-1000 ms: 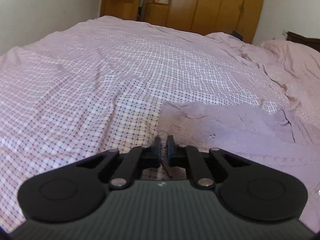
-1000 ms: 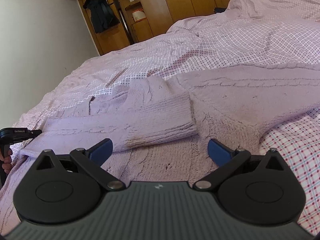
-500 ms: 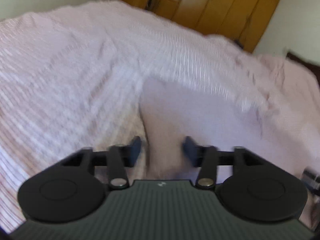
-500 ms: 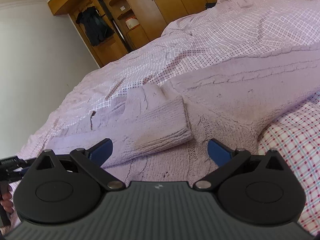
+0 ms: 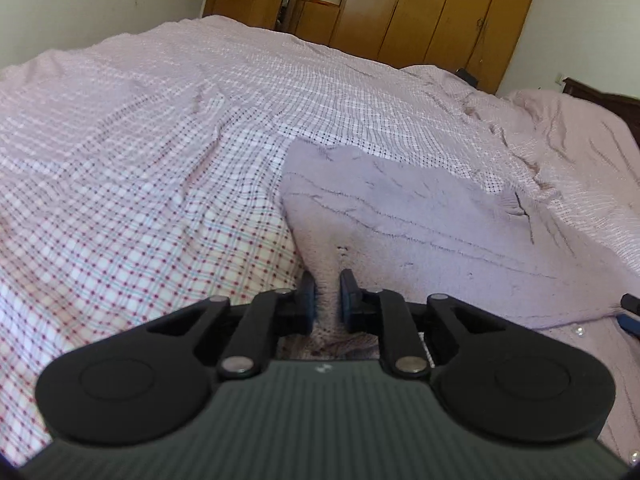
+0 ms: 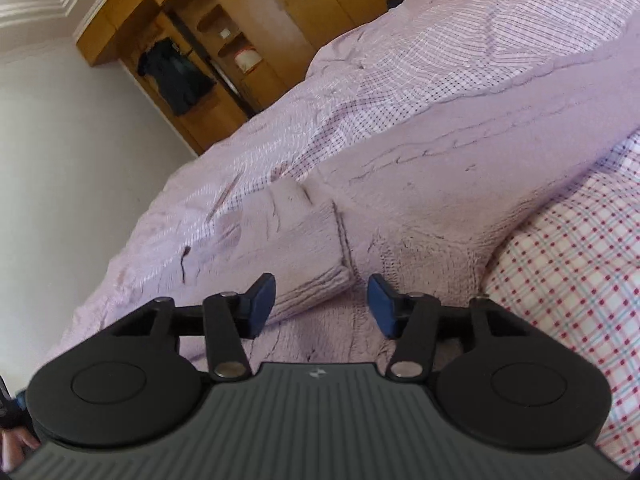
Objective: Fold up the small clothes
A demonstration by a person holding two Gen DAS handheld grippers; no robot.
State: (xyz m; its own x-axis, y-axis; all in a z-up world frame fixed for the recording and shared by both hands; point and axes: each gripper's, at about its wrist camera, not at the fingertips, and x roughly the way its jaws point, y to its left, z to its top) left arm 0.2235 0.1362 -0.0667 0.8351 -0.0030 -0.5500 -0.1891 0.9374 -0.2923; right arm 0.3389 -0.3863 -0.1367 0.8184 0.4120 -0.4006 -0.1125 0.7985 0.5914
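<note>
Left gripper (image 5: 327, 296): jaws narrowed onto a ridge of the lilac knit sweater (image 5: 420, 216) at its near edge, having just opened slightly; fabric is pinched between the pads. Sweater is spread flat on the checked bedsheet (image 5: 140, 200), approx. mid-bed, wardrobe (image 5: 420, 8) behind. One sleeve (image 6: 280, 248) is already folded across the body; cuff is seen w/ ribbing up. Right gripper (image 6: 322, 304): jaws half spread, just been closing around the cuff end and the body knit under it; pads not yet pressed on. Judged: early-mid stage. Left to do: other sleeve, body fold(s).
</note>
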